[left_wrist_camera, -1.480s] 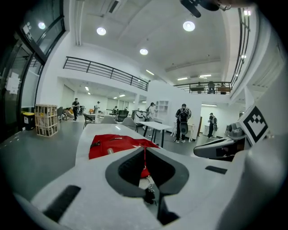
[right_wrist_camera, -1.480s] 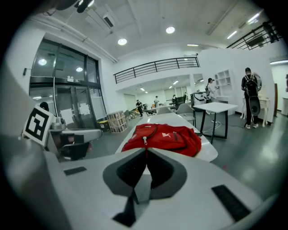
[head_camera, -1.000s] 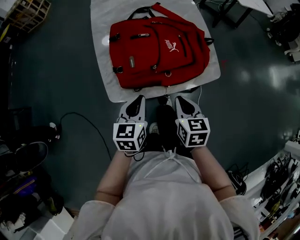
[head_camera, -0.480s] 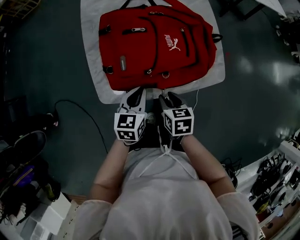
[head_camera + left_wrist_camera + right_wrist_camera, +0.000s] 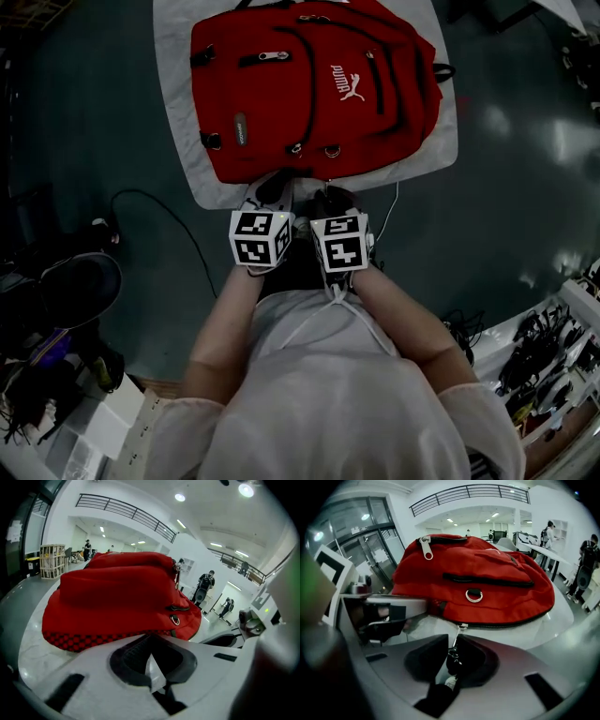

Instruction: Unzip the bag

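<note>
Zip-pull [image 5: 453, 656] (the bag's [image 5: 487, 569]) sits within closing right tool [image 5: 454, 641].

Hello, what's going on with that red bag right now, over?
Left gripper shut, empty, by the backpack edge. Right gripper jaws just closed in on the zipper pull between them. Backpack flat on mat, zipped shut. Nothing in the way.

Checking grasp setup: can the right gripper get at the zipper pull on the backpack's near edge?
Likely yes: the zipper pull hangs between the jaws of the right gripper, which have just been closing and seem to pinch it. Nothing blocks the way.
</note>
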Motion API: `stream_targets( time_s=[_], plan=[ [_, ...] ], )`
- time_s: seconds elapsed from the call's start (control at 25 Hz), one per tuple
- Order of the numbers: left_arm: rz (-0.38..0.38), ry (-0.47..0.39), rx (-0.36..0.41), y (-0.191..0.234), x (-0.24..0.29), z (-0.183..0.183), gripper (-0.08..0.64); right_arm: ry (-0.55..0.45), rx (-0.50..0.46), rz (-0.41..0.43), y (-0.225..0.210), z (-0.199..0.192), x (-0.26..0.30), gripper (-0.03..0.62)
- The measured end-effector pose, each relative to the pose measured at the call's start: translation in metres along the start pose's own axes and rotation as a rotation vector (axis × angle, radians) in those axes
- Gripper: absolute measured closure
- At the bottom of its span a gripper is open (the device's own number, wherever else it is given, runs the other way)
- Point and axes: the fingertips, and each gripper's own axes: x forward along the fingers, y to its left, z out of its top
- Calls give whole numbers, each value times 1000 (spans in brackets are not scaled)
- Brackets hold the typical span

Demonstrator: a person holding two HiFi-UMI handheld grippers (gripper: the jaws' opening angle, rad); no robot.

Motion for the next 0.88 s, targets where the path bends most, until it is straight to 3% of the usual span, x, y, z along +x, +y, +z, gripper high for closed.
stream_targets(
  time_s=[0.36, 0.6, 0.88],
  plan=[
    [62, 70, 11, 7, 9, -5, 537, 4, -81, 59, -9, 0, -1, 561],
    [69, 117, 10, 11, 13, -5, 538, 5, -220, 54, -18, 2, -6, 565],
    [96, 116, 39, 10, 14, -6, 538, 20, -230, 67, -34, -1, -11, 565]
  ],
)
